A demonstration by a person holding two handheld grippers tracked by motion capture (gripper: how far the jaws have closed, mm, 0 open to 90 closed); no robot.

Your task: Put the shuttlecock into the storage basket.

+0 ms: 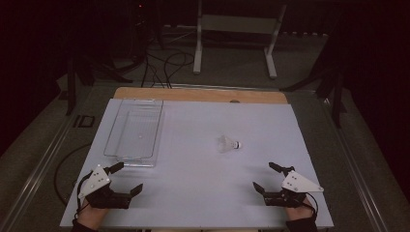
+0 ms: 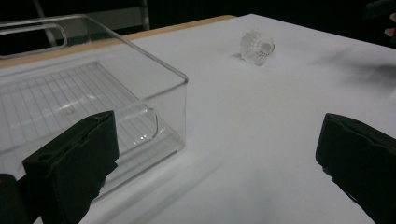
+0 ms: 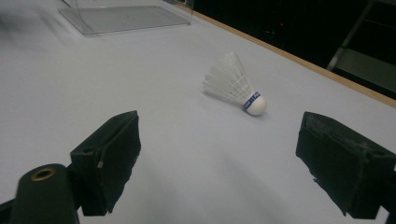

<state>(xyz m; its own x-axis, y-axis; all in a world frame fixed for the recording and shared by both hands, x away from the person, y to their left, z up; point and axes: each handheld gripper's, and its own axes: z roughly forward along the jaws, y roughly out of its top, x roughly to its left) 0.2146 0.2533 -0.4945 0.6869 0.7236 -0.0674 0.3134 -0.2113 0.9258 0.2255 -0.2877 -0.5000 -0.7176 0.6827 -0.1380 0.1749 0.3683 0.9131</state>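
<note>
I held both claws wide open and empty at the bottom of the frame: left claw point(image 1: 117, 180), right claw point(image 1: 271, 177). The shuttlecock point(image 1: 227, 143) lay on its side mid-worktop, untouched; the clear plastic bin point(image 1: 112, 145) at left held nothing. Grasping and placing apparently remained.

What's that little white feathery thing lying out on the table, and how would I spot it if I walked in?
Start at the white table and find the clear plastic bin on its left half. Look right from there, towards the open middle, ahead of the right gripper: the shuttlecock lies on its side, alone. It is the one small white thing with a fanned skirt, a rounded cork tip and a blue band.
</note>
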